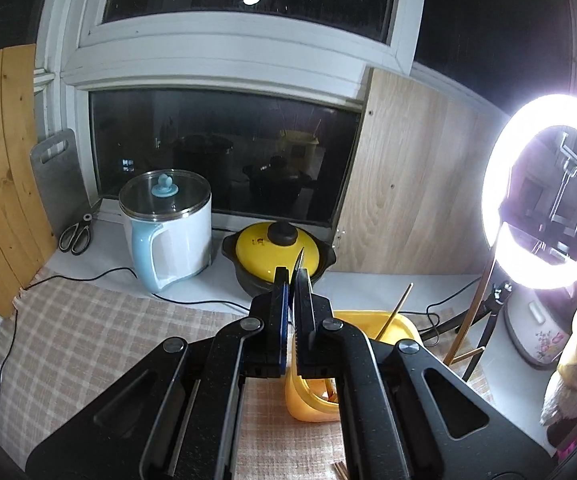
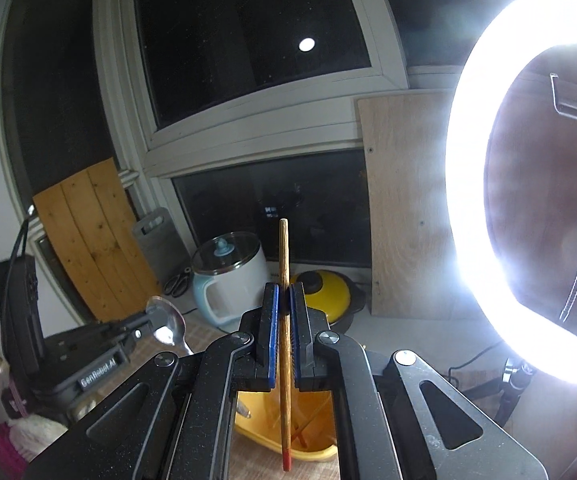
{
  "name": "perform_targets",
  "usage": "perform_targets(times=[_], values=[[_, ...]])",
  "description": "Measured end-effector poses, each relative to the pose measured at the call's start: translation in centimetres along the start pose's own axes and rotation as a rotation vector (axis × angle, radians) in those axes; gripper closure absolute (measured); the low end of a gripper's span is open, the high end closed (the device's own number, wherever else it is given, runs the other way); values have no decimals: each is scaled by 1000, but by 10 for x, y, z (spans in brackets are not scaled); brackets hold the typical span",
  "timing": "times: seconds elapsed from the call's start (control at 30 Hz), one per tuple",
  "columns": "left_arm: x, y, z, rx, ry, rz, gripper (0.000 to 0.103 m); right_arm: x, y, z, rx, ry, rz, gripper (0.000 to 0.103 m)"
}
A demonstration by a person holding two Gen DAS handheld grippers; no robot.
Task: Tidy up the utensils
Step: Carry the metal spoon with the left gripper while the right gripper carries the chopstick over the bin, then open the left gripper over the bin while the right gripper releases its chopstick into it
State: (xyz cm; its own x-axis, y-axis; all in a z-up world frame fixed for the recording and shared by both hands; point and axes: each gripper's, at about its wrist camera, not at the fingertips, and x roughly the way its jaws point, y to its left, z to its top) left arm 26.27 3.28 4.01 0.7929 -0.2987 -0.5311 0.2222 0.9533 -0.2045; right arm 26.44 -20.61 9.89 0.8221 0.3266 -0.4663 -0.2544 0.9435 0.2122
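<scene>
Two utensils are pinched and raised over the yellow holder [image 2: 320,454], likely for dropping in: the left gripper [image 2: 156,326] is clamped on a spoon [image 2: 170,324] seen edge-on, and the right gripper [image 2: 284,300] is clamped on a wooden chopstick [image 2: 284,264] held upright, red tip down.

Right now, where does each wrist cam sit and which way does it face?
Left wrist: sits on the left gripper, looking along its fingers and slightly down, toward the window. The fingers are shut on a spoon seen edge-on. No hand shows.
Right wrist: sits on the right gripper, same heading but nearer the ring light. The fingers are shut on a chopstick. The left gripper and its spoon show at left.
Shared: electric pot, yellow-lidded pot, yellow bin, ring light.
</scene>
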Motion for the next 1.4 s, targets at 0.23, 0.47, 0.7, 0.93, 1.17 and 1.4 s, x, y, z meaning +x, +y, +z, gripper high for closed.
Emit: perform_targets(times=[0.23, 0.47, 0.7, 0.93, 1.17, 1.4], values=[[14, -1, -5, 5, 27, 4, 103, 8, -7, 7, 8, -38, -39, 99], [25, -5, -11, 12, 55, -4, 103, 27, -17, -8, 37, -5, -63, 99], [31, -8, -18, 15, 77, -16, 103, 40, -15, -25, 28, 51, -56, 99], [36, -10, -30, 12, 108, -24, 103, 47, -15, -46, 19, 117, -46, 99], [41, -15, -44, 21, 147, -32, 103, 54, -13, -70, 12, 192, -32, 99], [35, -19, -50, 25, 149, -34, 103, 47, -14, -79, 7, 210, -36, 99]])
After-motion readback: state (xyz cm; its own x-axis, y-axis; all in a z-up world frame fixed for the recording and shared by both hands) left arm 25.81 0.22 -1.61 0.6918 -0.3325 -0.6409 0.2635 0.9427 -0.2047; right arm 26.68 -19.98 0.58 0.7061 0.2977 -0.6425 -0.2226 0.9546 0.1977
